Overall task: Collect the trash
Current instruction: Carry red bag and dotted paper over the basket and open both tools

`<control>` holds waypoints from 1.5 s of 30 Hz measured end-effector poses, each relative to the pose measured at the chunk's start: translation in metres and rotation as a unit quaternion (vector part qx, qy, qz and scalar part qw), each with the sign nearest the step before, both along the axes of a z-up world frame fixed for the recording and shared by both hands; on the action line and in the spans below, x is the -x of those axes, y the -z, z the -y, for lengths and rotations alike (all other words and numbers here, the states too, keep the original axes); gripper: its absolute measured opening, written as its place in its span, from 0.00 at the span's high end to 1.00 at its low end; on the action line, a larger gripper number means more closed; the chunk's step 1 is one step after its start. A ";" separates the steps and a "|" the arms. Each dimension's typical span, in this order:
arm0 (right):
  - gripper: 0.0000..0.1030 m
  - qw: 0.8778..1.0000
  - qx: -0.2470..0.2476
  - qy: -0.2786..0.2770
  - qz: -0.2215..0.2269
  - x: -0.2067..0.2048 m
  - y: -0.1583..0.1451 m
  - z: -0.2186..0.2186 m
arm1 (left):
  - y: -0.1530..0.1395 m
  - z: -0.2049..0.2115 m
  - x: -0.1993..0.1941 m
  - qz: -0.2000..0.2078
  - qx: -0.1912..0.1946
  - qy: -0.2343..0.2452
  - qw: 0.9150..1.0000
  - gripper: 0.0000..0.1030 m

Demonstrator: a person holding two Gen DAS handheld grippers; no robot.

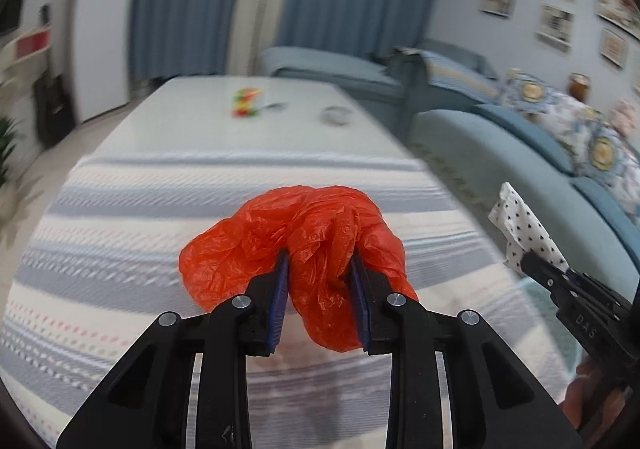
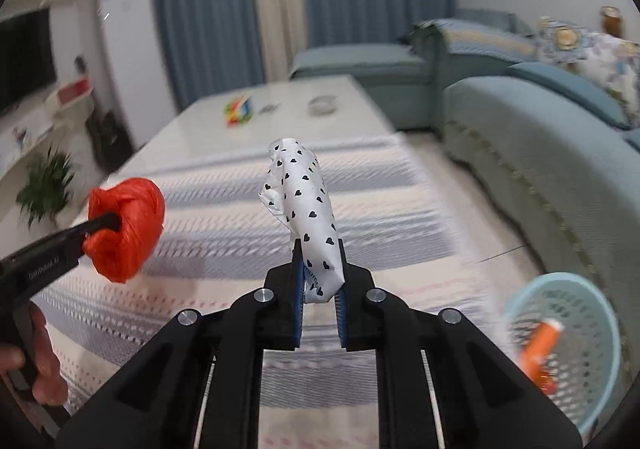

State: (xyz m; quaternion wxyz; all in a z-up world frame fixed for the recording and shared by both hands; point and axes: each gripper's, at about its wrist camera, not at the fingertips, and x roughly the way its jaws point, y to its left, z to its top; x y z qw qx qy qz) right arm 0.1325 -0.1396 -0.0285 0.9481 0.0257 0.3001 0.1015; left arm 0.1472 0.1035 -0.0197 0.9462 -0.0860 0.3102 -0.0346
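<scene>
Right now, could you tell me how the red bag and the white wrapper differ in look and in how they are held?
The red bag is plain, crumpled plastic bunched into a wide ball; the white wrapper is narrow, printed with small black hearts. The bag sits in the left gripper, the wrapper in the right gripper, standing upright. The bag bulges past both fingers; the wrapper fits between them. Both are clamped and lifted off the striped cloth.

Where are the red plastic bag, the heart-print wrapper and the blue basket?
red plastic bag (image 1: pixel 320 225): left wrist view, crumpled top.
heart-print wrapper (image 2: pixel 306 193): right wrist view, middle.
blue basket (image 2: pixel 600 313): right wrist view, mesh wall.
</scene>
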 end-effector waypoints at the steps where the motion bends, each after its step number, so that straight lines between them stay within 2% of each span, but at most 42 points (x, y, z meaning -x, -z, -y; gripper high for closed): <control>1: 0.90 1.000 0.000 0.012 0.004 0.002 -0.006 0.011 | -0.006 0.014 0.000 0.004 0.002 0.014 1.000 0.74; 7: 0.89 0.994 -0.023 0.109 0.010 0.028 -0.031 0.114 | -0.037 0.112 -0.001 0.022 -0.011 0.098 0.995 0.74; 12: 0.89 0.979 -0.043 0.198 -0.021 0.050 -0.017 0.203 | -0.043 0.199 0.003 0.025 -0.040 0.164 0.985 0.74; 18: 0.89 0.961 -0.068 0.249 -0.097 0.060 0.035 0.269 | -0.012 0.277 -0.001 -0.016 -0.041 0.223 0.974 0.74; 23: 0.87 0.947 -0.082 0.266 -0.160 0.063 0.078 0.294 | 0.028 0.324 -0.005 -0.065 -0.054 0.262 0.961 0.73; 26: 0.83 0.940 -0.098 0.268 -0.185 0.060 0.095 0.300 | 0.046 0.340 -0.004 -0.083 -0.063 0.275 0.956 0.67; 27: 0.78 0.939 -0.104 0.268 -0.190 0.060 0.098 0.300 | 0.048 0.343 -0.005 -0.087 -0.062 0.280 0.954 0.63; 28: 0.70 0.937 -0.112 0.268 -0.193 0.060 0.102 0.301 | 0.051 0.345 -0.005 -0.090 -0.063 0.283 0.953 0.52; 30: 0.59 0.937 -0.119 0.269 -0.190 0.065 0.104 0.301 | 0.054 0.344 -0.001 -0.087 -0.069 0.278 0.954 0.37; 35: 0.57 0.937 -0.130 0.270 -0.181 0.074 0.101 0.301 | 0.048 0.331 0.002 -0.086 -0.066 0.275 0.955 0.36; 38: 0.57 0.940 -0.124 0.265 -0.174 0.081 0.091 0.295 | 0.034 0.317 0.009 -0.080 -0.053 0.271 0.958 0.33; 42: 0.57 0.953 -0.097 0.247 -0.147 0.093 0.057 0.267 | 0.012 0.297 0.029 -0.057 -0.046 0.261 0.963 0.29; 45: 0.46 0.962 -0.079 0.233 -0.117 0.103 0.025 0.240 | -0.008 0.275 0.051 -0.027 -0.044 0.240 0.969 0.25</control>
